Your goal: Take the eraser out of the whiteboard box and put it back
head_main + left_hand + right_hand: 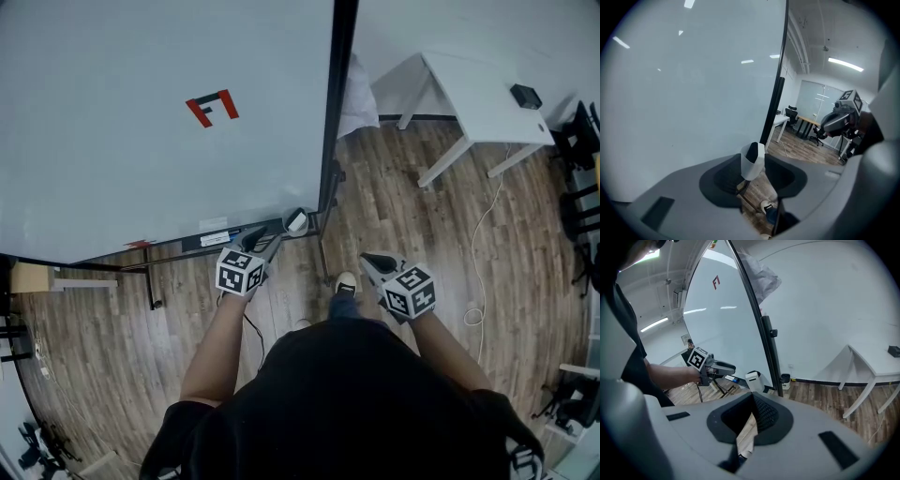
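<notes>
A white whiteboard box [296, 221] hangs at the right end of the board's tray [169, 247]. A dark eraser [751, 151] stands inside it, its top showing above the rim. My left gripper [269, 241] is open and points at the box from just in front; in the left gripper view the box [754, 164] shows in the gap between the jaws, not gripped. My right gripper [373, 264] is shut and empty, held apart to the right over the floor. From the right gripper view I see the box [754, 380] and the left gripper [731, 367] beside it.
The whiteboard [141, 141] fills the left, with a black post [330, 141] at its right edge. Markers [214, 238] lie on the tray. A white table [478, 94] stands at the back right, a white cable [478, 244] trails on the wood floor, and my shoe [346, 283] is below.
</notes>
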